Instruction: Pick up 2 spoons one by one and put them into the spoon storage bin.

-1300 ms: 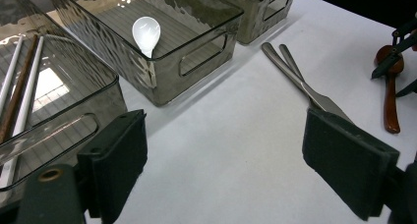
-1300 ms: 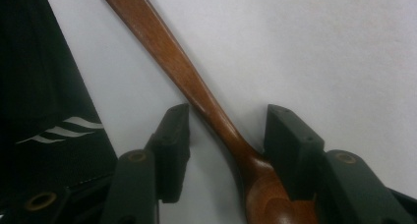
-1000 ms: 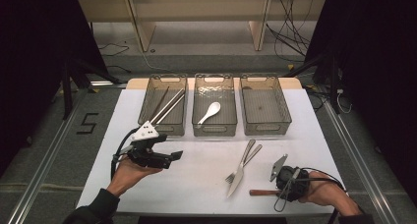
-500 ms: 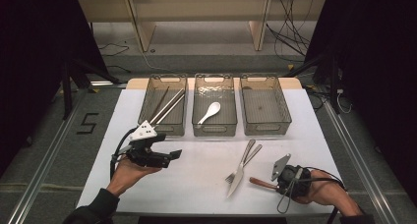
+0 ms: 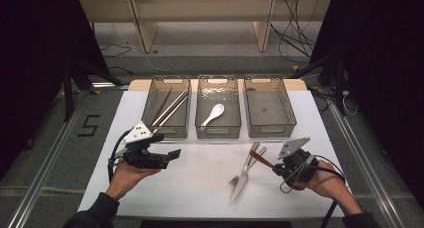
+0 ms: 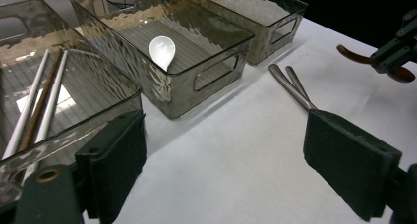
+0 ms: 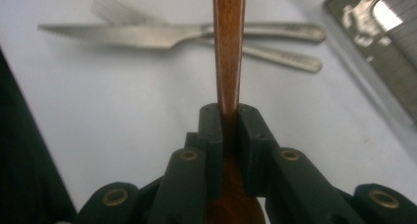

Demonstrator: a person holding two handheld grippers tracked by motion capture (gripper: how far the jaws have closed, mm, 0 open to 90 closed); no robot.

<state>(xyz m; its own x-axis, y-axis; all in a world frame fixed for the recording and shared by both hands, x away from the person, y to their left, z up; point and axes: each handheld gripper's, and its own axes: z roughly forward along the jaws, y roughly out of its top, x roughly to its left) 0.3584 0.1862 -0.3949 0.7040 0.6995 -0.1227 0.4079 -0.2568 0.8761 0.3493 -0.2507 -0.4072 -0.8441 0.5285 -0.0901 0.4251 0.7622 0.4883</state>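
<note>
Your right gripper [image 5: 274, 165] has just closed on the brown wooden spoon [image 5: 260, 159] and lifted it off the white table [image 5: 200, 188] at lower right, ready for a bin, while your left gripper [image 5: 172, 155] stays open.

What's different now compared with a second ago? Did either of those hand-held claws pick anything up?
Yes. The right gripper has just closed its jaws on the brown wooden spoon, which lay flat on the white table before, and has lifted it off the surface. The left gripper stayed open and in place. The knife, fork, white spoon and chopsticks lie as before.
</note>
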